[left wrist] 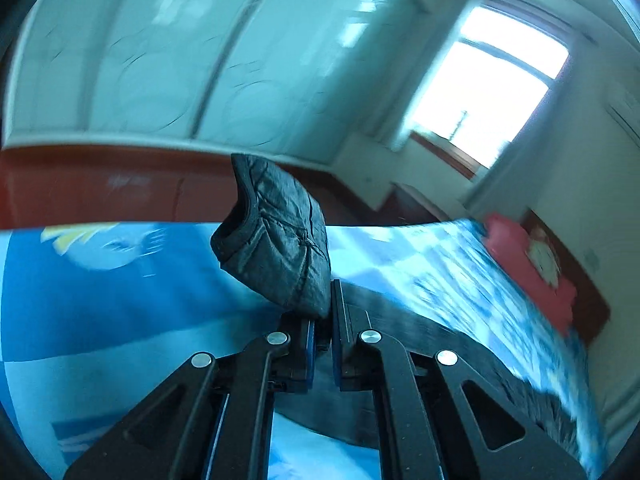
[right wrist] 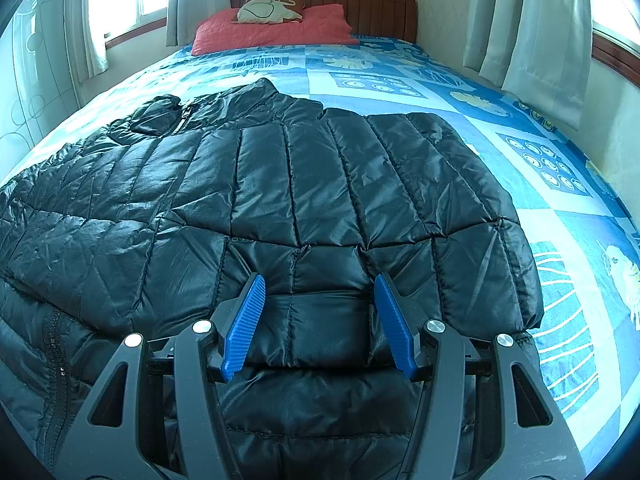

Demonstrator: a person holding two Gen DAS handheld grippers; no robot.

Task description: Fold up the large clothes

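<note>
Left wrist view: your left gripper [left wrist: 323, 320] has its jaws pinched on a sleeve cuff [left wrist: 276, 240] sticking up toward 12 o'clock, lifted off the bed [left wrist: 120, 300], likely to carry it across for a fold. Right wrist view: your right gripper [right wrist: 320, 320] hovers over the black puffer jacket [right wrist: 280, 200], jaws wide, probably ready to pin it; jacket lies flat mid-bed, pillow [right wrist: 276, 32] at 12.

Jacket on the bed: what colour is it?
Black quilted jacket; clearest in the right wrist view.
</note>
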